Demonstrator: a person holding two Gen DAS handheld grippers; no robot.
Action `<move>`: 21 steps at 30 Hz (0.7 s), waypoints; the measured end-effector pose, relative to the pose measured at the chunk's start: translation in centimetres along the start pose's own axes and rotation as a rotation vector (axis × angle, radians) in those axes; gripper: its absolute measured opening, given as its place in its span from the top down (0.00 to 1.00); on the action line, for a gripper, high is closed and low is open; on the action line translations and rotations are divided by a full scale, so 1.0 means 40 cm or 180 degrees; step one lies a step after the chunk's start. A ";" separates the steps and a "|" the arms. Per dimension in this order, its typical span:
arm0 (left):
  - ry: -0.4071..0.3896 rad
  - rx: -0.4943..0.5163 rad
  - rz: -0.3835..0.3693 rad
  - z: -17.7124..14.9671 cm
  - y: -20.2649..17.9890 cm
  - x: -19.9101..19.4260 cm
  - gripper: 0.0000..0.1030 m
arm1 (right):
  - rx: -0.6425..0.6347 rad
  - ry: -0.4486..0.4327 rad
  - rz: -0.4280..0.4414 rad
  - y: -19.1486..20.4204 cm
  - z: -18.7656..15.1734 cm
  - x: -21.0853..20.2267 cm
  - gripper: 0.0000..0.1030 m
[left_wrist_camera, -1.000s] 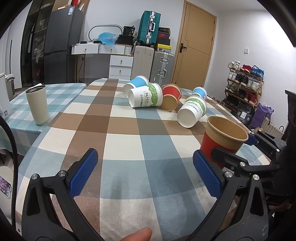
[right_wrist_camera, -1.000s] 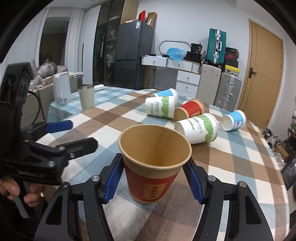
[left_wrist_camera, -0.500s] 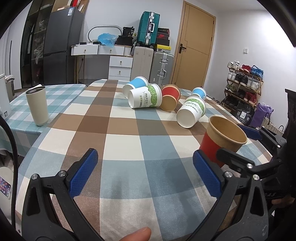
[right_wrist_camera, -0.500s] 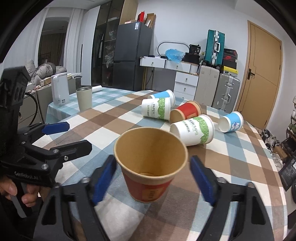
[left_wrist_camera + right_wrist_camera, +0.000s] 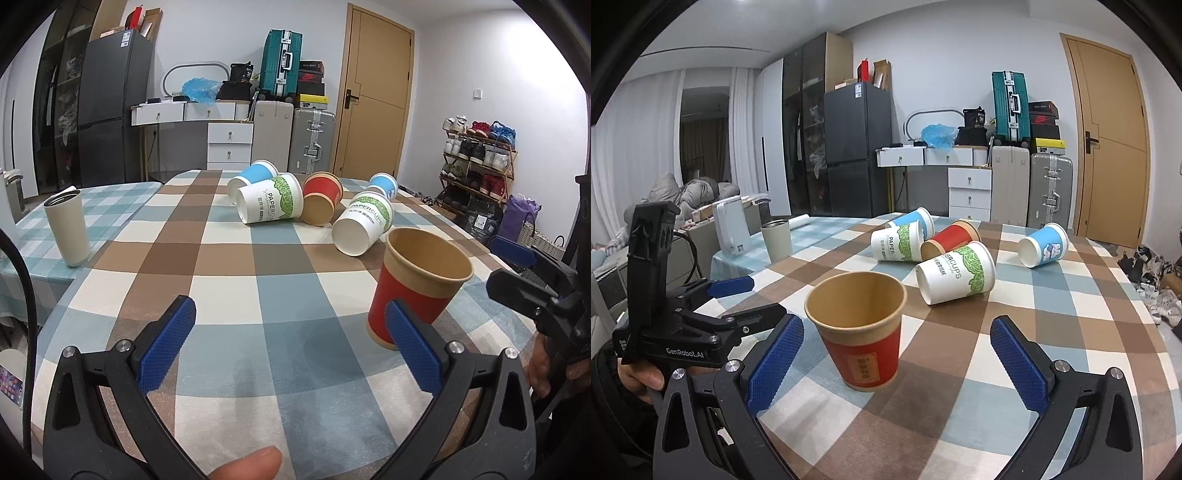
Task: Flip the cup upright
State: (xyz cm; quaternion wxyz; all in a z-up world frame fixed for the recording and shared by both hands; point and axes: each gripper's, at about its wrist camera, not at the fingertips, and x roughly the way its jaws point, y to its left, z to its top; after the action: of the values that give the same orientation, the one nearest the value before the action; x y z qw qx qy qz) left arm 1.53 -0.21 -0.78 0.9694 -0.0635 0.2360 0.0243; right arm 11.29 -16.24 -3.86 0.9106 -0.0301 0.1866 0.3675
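Note:
A red paper cup stands upright on the checked tablecloth, mouth up; it also shows in the left wrist view. My right gripper is open, its blue pads apart on either side of the cup and just behind it, not touching. My left gripper is open and empty, to the left of the cup. Several other paper cups lie on their sides farther back: a white-green one, another white-green one, a red one and two blue ones.
A beige metal tumbler stands upright at the table's left side. The table edge runs close on the right, with a shoe rack beyond. Suitcases, drawers and a fridge stand behind the table.
My right gripper has opened, let go of the red cup and pulled back a little. The cup now stands on its own. My left gripper has stayed open and nearly still.

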 end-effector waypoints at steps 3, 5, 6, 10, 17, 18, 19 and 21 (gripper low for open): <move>-0.0007 0.0020 -0.0016 -0.003 -0.008 0.002 0.01 | 0.0041 -0.0050 0.0056 -0.004 -0.003 -0.012 0.00; -0.0024 0.0035 -0.0016 -0.005 -0.009 0.001 0.01 | 0.0028 -0.0073 0.0040 -0.004 -0.006 -0.015 0.00; -0.0036 0.0044 -0.0015 -0.005 -0.009 0.000 0.01 | 0.0021 -0.0066 0.0041 -0.004 -0.008 -0.014 0.00; -0.0046 0.0049 -0.0026 -0.006 -0.008 0.000 0.01 | 0.0036 -0.0077 0.0047 -0.006 -0.011 -0.020 0.00; -0.0061 0.0034 -0.0028 -0.005 -0.007 0.001 0.01 | 0.0045 -0.0064 0.0067 -0.007 -0.016 -0.022 0.00; -0.0059 0.0035 -0.0024 -0.005 -0.007 0.002 0.01 | 0.0050 -0.0063 0.0077 -0.007 -0.016 -0.022 0.00; -0.0060 0.0037 -0.0022 -0.005 -0.007 0.001 0.01 | 0.0053 -0.0060 0.0082 -0.007 -0.016 -0.022 0.00; -0.0060 0.0042 -0.0026 -0.004 -0.009 0.003 0.01 | 0.0055 -0.0049 0.0086 -0.008 -0.018 -0.021 0.00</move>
State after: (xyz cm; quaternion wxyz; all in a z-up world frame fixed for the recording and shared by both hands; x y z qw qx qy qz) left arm 1.58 -0.57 -0.94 0.9720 -0.0579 0.2267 0.0193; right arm 10.72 -17.16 -4.24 0.9072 -0.0168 0.1831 0.3785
